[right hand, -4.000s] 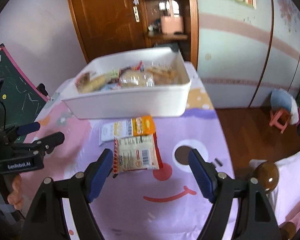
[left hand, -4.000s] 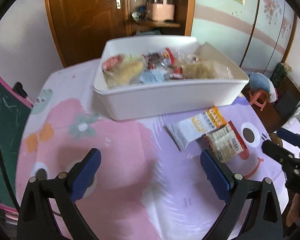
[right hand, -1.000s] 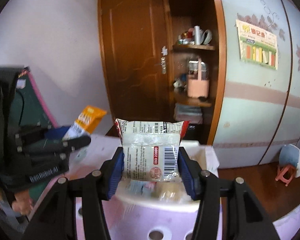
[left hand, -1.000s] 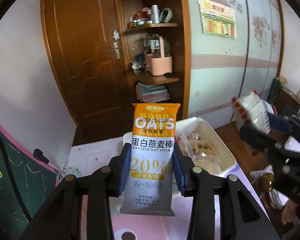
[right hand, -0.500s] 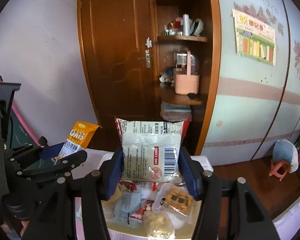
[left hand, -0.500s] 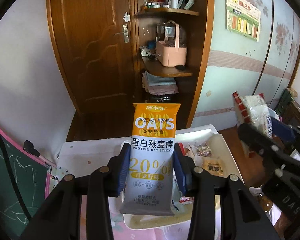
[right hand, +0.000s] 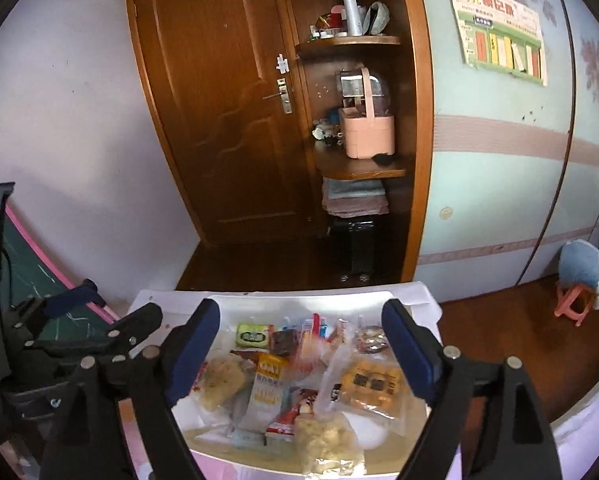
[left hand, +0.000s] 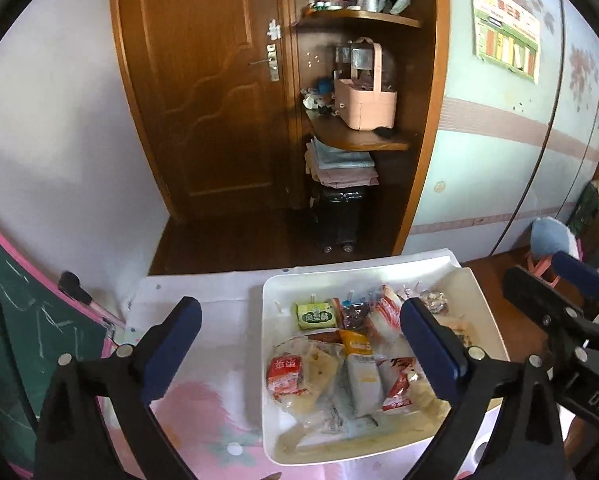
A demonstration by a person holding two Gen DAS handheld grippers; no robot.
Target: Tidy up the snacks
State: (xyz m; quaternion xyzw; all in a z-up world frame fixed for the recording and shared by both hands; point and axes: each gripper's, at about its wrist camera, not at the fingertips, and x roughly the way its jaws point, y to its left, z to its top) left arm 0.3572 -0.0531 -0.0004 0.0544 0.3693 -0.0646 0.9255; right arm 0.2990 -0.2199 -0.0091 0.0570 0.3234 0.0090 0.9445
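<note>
The white bin (left hand: pixel 266 364) (right hand: pixel 299 299) stands on the table, full of wrapped snacks. The orange-and-white oat bar (left hand: pixel 360 372) (right hand: pixel 268 384) lies among them near the middle. A pale packet with a dark barcode (right hand: pixel 331 380) lies tilted beside it. My left gripper (left hand: pixel 301 346) (right hand: pixel 115 308) hovers over the bin's left side, jaws opening wide with nothing between them. Over the bin's middle, my right gripper (right hand: pixel 301 346) (left hand: pixel 547 280) has its jaws opening too, and they hold nothing.
A pink and lilac cloth (left hand: pixel 203 400) covers the table. A green chalkboard (left hand: pixel 19 320) leans at the left. Behind the table are a brown door (left hand: pixel 203 80), corner shelves with a pink basket (left hand: pixel 365 100), and a small stool (right hand: pixel 579 280) on the floor at the right.
Both grippers have let go: the oat bar and the barcode packet have dropped from the jaws into the bin. Both views have tipped down towards the bin.
</note>
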